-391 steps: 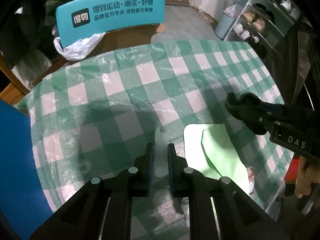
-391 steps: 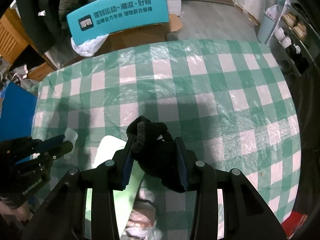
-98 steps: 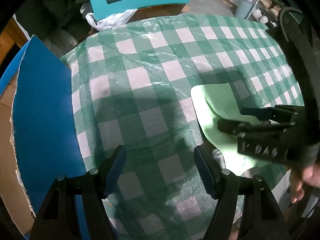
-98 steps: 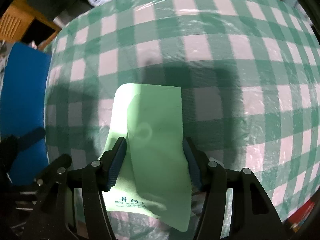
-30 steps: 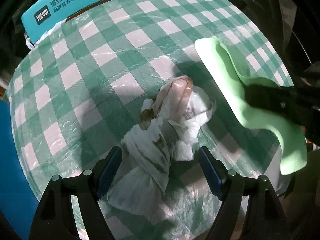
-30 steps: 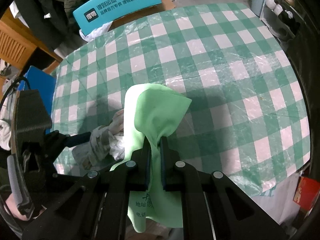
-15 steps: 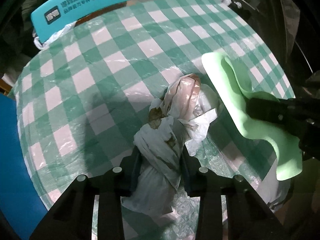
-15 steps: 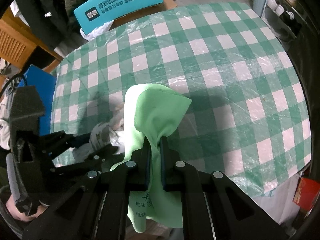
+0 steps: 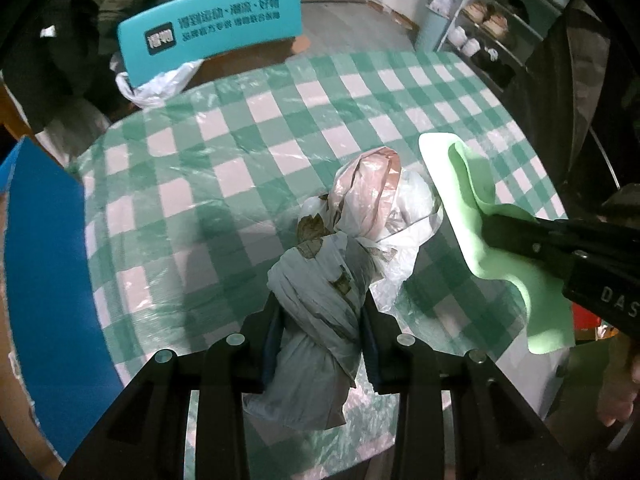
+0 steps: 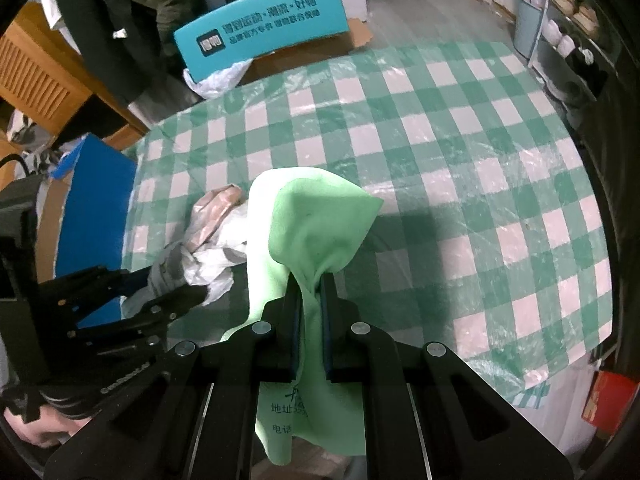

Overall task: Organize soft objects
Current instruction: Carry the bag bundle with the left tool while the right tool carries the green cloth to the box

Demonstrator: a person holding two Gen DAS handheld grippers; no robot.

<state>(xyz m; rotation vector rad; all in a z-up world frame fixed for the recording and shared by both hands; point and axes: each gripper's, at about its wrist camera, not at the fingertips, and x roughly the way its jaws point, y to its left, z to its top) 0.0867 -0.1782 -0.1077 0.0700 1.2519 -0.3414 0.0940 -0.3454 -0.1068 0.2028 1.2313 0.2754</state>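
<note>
My left gripper (image 9: pixel 320 312) is shut on a crumpled bundle of grey, white and pinkish plastic bags (image 9: pixel 344 240) and holds it over the near part of the green checked table (image 9: pixel 224 168). The bundle also shows in the right wrist view (image 10: pixel 208 240), held by the left gripper (image 10: pixel 188 292). My right gripper (image 10: pixel 310 280) is shut on a light green bag (image 10: pixel 316 224) with printed characters, lifted just right of the bundle. In the left wrist view the green bag (image 9: pixel 472 208) hangs from the right gripper (image 9: pixel 492 228).
A blue board (image 9: pixel 44 248) stands along the table's left edge. A teal chair back (image 9: pixel 212 36) with a white plastic bag (image 9: pixel 156 84) is beyond the far edge. Shelves with shoes (image 9: pixel 500 12) stand at the far right. A red box (image 10: pixel 608 404) lies below the right edge.
My left gripper has closed on the bag bundle and raised it slightly. My right gripper keeps holding the green bag in about the same place.
</note>
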